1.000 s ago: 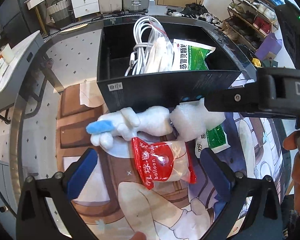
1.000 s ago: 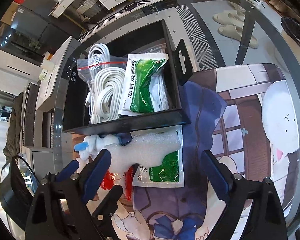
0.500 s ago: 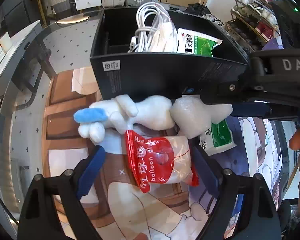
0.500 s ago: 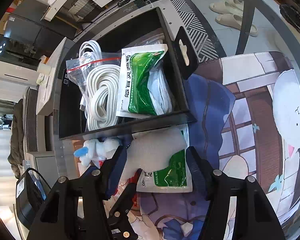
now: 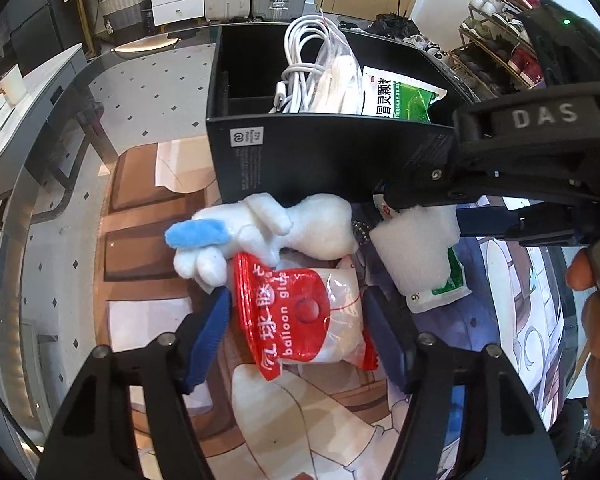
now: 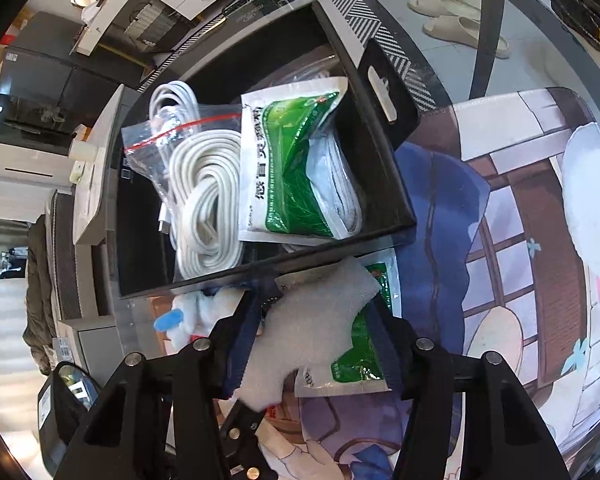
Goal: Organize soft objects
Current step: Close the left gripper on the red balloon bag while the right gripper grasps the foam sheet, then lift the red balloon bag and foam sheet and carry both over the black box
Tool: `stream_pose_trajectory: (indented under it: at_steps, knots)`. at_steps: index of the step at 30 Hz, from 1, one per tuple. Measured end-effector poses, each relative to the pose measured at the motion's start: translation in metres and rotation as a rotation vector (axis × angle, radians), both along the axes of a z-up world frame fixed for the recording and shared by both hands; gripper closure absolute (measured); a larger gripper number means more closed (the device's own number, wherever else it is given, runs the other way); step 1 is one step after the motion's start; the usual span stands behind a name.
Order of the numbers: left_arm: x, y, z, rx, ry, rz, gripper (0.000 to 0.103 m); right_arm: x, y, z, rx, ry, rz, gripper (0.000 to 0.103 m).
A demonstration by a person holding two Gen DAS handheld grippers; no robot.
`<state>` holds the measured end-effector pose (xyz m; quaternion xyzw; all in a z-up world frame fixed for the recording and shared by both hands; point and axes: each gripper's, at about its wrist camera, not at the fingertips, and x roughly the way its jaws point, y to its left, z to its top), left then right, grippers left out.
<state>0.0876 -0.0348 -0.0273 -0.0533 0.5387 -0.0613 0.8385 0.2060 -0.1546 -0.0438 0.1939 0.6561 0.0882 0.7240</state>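
My left gripper (image 5: 296,320) is shut on a red and clear balloon glue packet (image 5: 304,312) that lies on the printed mat. A white plush toy with a blue ear (image 5: 260,232) lies just beyond it, against the black box (image 5: 300,160). My right gripper (image 6: 314,320) is shut on a white foam sheet (image 6: 316,328), which also shows in the left wrist view (image 5: 416,248). A green and white sachet (image 6: 364,352) lies under the foam. The box (image 6: 384,184) holds bagged white cables (image 6: 204,200) and another green sachet (image 6: 292,164).
The printed mat (image 6: 520,240) covers a glass table. The box stands at the mat's far edge, with its black flap (image 6: 384,88) raised at one side. Slippers (image 6: 460,24) lie on the floor beyond. A shoe rack (image 5: 496,40) stands at the back right.
Both grippers have closed: the left one on the balloon glue packet, the right one on the foam sheet. Both have moved in closer to the objects.
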Motion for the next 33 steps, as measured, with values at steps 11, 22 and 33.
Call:
stream_pose_trajectory:
  at_steps: [11, 22, 33]
  knots:
    - [-0.004, 0.003, 0.004, 0.016, 0.0, 0.01, 0.058, -0.007, 0.015, -0.004, -0.087, -0.024, 0.046, 0.063]
    - [-0.009, 0.003, 0.006, 0.024, 0.024, 0.021, 0.061, -0.022, 0.006, 0.013, -0.106, -0.085, 0.095, 0.064]
    - [-0.024, 0.012, 0.022, 0.054, 0.005, 0.046, 0.061, -0.044, -0.008, 0.034, -0.081, -0.146, 0.149, 0.064]
